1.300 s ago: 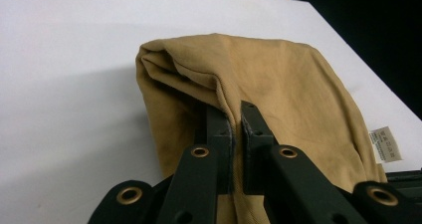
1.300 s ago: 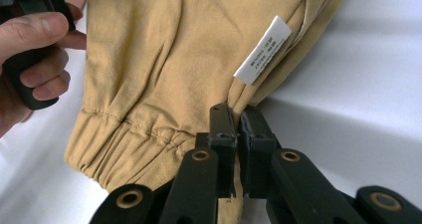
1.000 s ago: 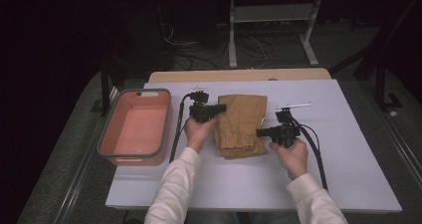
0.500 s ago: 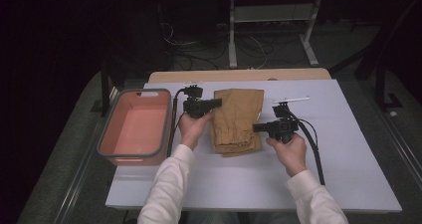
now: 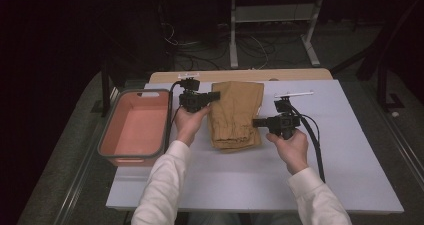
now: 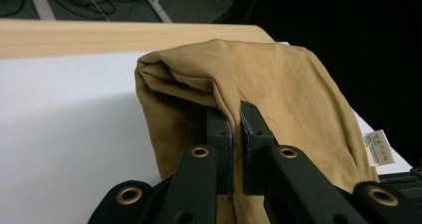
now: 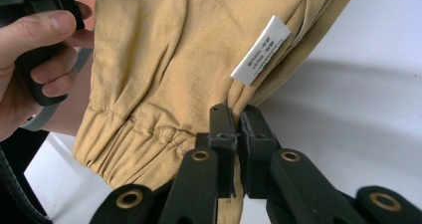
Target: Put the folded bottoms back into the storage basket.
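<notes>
Cloth was pinched at both sides: your right gripper (image 5: 261,121) had its jaws pressed together on the right edge of the tan garment (image 5: 235,115), just below the white label (image 7: 261,50), and your left gripper (image 5: 212,96) had its jaws pinching a fold at the garment's far left corner. Holding two opposite edges like that looked to me like a grip for lifting or moving the folded piece as one, without letting the layers slide apart.

The garment lay folded in the middle of the white table (image 5: 350,185), gathered cuff end toward you, the far end raised a little over your left jaws.

You had plenty of bare tabletop in front of the garment and to its right, so a pull toward yourself would have met nothing. To the left, the pink bin (image 5: 131,127) stood just beside your left hand (image 5: 187,125), open and empty, its rim near the table's left edge. Beyond the garment a thin white stick (image 5: 294,93) lay close to the far edge, with a strip of wood (image 5: 240,76) behind it.
</notes>
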The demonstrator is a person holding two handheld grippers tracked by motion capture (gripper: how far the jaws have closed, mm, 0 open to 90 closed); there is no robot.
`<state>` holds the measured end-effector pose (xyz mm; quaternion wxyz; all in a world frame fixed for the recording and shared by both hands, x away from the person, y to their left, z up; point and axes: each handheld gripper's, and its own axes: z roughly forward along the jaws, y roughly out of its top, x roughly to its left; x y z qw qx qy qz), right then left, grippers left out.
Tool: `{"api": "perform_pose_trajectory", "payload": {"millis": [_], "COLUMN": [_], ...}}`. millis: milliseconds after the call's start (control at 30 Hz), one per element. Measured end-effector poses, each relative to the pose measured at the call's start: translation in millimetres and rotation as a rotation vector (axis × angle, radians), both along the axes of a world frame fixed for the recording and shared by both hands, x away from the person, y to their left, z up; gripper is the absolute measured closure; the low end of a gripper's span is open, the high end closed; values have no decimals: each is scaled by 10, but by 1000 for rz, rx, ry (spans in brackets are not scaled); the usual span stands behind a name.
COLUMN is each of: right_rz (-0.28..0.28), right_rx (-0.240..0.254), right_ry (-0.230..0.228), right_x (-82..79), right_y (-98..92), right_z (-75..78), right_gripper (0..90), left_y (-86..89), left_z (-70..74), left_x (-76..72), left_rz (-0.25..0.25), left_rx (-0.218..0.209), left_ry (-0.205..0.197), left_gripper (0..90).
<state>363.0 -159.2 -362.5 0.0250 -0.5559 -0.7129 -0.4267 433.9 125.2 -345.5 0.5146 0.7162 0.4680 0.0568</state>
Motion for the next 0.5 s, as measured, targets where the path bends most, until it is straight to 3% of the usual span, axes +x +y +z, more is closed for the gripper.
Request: {"api": "perform_pose_trajectory", "payload": {"millis": [500], "right_rz": [25], "right_rx": [-10], "right_ry": [-45], "right_x": [8], "right_y": [150], "right_z": [308], "right_gripper": [847], "left_y": [157], "left_z": [300], "left_x": [-41], "left_rz": [14], "left_rx": [2], "left_ry": [-41], "left_gripper": [857]}}
